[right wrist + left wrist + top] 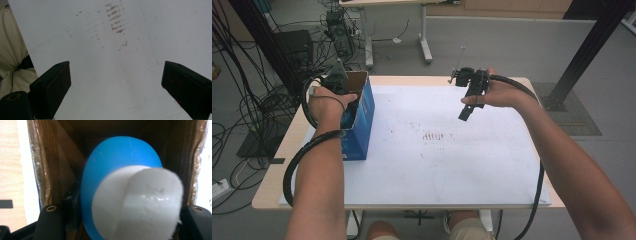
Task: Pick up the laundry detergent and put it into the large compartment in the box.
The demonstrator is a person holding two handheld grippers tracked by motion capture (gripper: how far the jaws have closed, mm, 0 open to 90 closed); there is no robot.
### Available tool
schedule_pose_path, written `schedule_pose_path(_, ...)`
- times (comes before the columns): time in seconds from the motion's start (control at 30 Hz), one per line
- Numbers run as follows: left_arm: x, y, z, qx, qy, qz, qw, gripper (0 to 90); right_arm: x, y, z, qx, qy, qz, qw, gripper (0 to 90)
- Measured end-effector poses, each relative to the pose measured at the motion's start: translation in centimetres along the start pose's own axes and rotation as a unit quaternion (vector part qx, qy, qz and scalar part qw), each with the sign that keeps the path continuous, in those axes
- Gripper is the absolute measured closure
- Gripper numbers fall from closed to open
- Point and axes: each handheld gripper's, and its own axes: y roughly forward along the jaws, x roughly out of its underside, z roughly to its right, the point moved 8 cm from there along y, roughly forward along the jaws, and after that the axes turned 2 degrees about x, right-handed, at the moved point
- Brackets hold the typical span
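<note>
The blue-and-white object [130, 195] is cut off by the left gripper view's bottom edge, blurred up close, and the box [50, 165] floor is hidden behind it.

Black fingers [52, 87], ribbed black cables [297, 165], bare forearms, khaki shorts [467, 231].

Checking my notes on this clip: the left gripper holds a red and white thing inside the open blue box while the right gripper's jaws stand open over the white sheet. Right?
Not red: in the left gripper view the thing between the jaws is blue and white. The rest stands: it is inside the box, and the right gripper is open over the white sheet.
</note>
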Motion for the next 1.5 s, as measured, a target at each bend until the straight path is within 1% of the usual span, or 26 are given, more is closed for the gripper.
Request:
schedule_pose_path(0.27, 0.1, -1.1, 0.1, -0.007, 0.006, 0.008, 0.9999, 29.7, 0.1, -0.2, -0.1, 0.001, 0.000, 0.004, 1.0000, 8.8)
schedule_pose_path(0.4, 0.2, -1.9, 0.3, -0.012, 0.014, 0.009, 0.9998, 28.8, -0.1, -0.3, -0.2, 0.001, -0.003, 0.008, 1.0000, 8.7)
schedule_pose_path(0.47, 0.4, -2.3, 0.4, -0.009, 0.015, 0.011, 0.9998, 28.8, 0.0, -0.4, -0.2, 0.000, -0.004, 0.015, 0.9999, 8.7)
schedule_pose_path(0.53, 0.5, -2.6, 0.4, -0.008, 0.016, 0.013, 0.9998, 28.4, -0.1, -0.6, -0.3, 0.002, -0.004, 0.015, 0.9999, 8.7)
schedule_pose_path(0.6, 0.6, -3.0, 0.4, -0.013, 0.018, 0.014, 0.9997, 28.1, -0.1, -0.7, -0.4, 0.003, -0.004, 0.015, 0.9999, 8.7)
schedule_pose_path(0.77, 1.0, -4.6, 0.0, -0.004, 0.022, 0.019, 0.9996, 24.3, -0.2, -0.8, -0.3, 0.007, -0.001, 0.015, 0.9999, 8.0)
schedule_pose_path(0.83, 1.2, -5.5, 0.1, -0.009, 0.032, 0.027, 0.9991, 23.3, -0.3, -0.8, -0.3, 0.007, 0.000, 0.013, 0.9999, 8.0)
schedule_pose_path(0.9, 1.3, -6.4, 0.3, -0.004, 0.046, 0.033, 0.9984, 22.0, -0.3, -0.7, -0.2, 0.008, 0.001, 0.013, 0.9999, 7.9)
schedule_pose_path(0.97, 1.4, -7.2, 0.9, -0.002, 0.061, 0.041, 0.9973, 20.5, -0.4, -0.6, 0.0, 0.007, 0.004, 0.011, 0.9999, 7.9)
schedule_pose_path(1.03, 1.5, -7.9, 1.7, 0.001, 0.083, 0.049, 0.9953, 19.9, -0.5, -0.5, 0.0, 0.008, 0.009, 0.010, 0.9999, 7.7)
schedule_pose_path(1.1, 1.6, -8.6, 2.6, 0.007, 0.108, 0.054, 0.9927, 18.2, -0.6, -0.6, 0.2, 0.010, 0.009, 0.007, 0.9999, 7.5)
schedule_pose_path(1.17, 1.8, -9.1, 3.4, 0.020, 0.132, 0.058, 0.9893, 15.5, -0.6, -0.7, 0.3, 0.011, 0.012, 0.008, 0.9998, 7.4)
schedule_pose_path(1.2, 1.9, -9.2, 3.8, 0.027, 0.139, 0.062, 0.9879, 15.5, -0.6, -0.7, 0.3, 0.013, 0.014, 0.009, 0.9998, 7.3)
schedule_pose_path(1.23, 1.9, -9.4, 4.2, 0.028, 0.151, 0.060, 0.9864, 15.7, -0.5, -0.8, 0.3, 0.014, 0.013, 0.010, 0.9998, 7.3)
schedule_pose_path(1.3, 2.2, -9.6, 5.1, 0.032, 0.180, 0.060, 0.9812, 15.5, -0.5, -1.0, 0.4, 0.016, 0.017, 0.010, 0.9997, 7.1)
schedule_pose_path(1.33, 2.3, -9.6, 5.6, 0.033, 0.187, 0.060, 0.9801, 15.3, -0.4, -1.1, 0.5, 0.017, 0.019, 0.010, 0.9996, 7.1)
schedule_pose_path(1.37, 2.4, -9.6, 6.1, 0.030, 0.201, 0.056, 0.9774, 15.3, -0.3, -1.1, 0.6, 0.017, 0.022, 0.012, 0.9995, 7.1)
schedule_pose_path(1.4, 2.4, -9.6, 6.7, 0.028, 0.218, 0.052, 0.9742, 15.2, -0.3, -1.1, 0.7, 0.017, 0.024, 0.010, 0.9995, 6.8)
schedule_pose_path(1.43, 2.6, -9.5, 7.2, 0.027, 0.226, 0.050, 0.9726, 15.2, -0.2, -1.1, 0.7, 0.019, 0.026, 0.008, 0.9994, 6.5)
schedule_pose_path(1.5, 2.9, -9.5, 8.2, 0.025, 0.246, 0.048, 0.9678, 15.2, -0.1, -1.2, 0.8, 0.021, 0.030, 0.008, 0.9993, 6.5)
